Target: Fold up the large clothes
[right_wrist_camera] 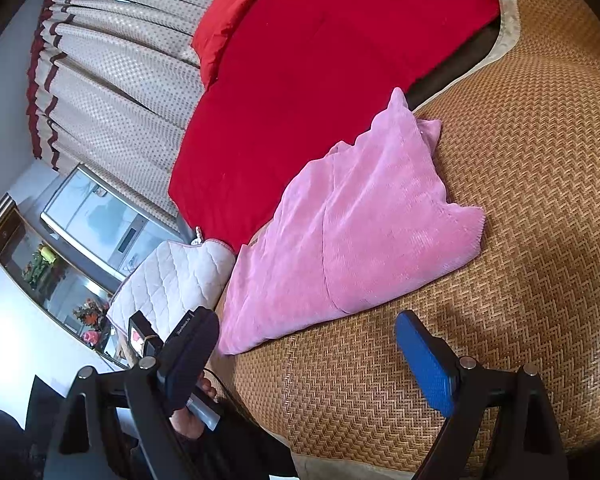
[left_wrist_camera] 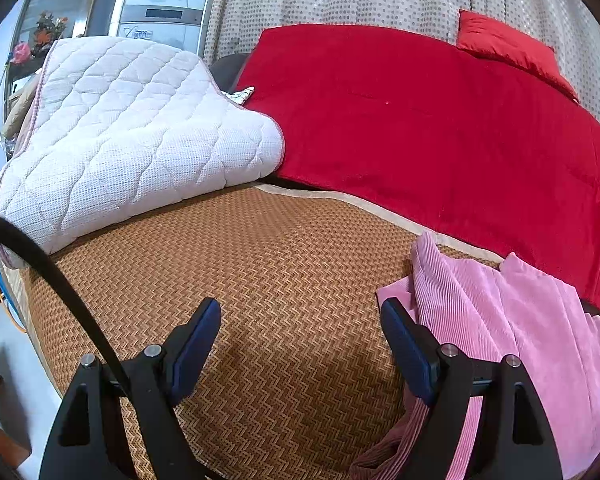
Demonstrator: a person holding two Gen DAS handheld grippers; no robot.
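Fabric is lying bunched on the woven mat (right_wrist_camera: 520,200): a pink garment (right_wrist_camera: 360,220), soft and limp, likely sagging when lifted. Left gripper (left_wrist_camera: 300,316) and right gripper (right_wrist_camera: 308,328) are hovering with jaws apart, empty; corners probably offer the best hold.

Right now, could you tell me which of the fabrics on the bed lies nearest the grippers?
The pink garment: it lies crumpled on the woven mat just ahead of both open grippers, while the red blanket and white quilt lie farther back.
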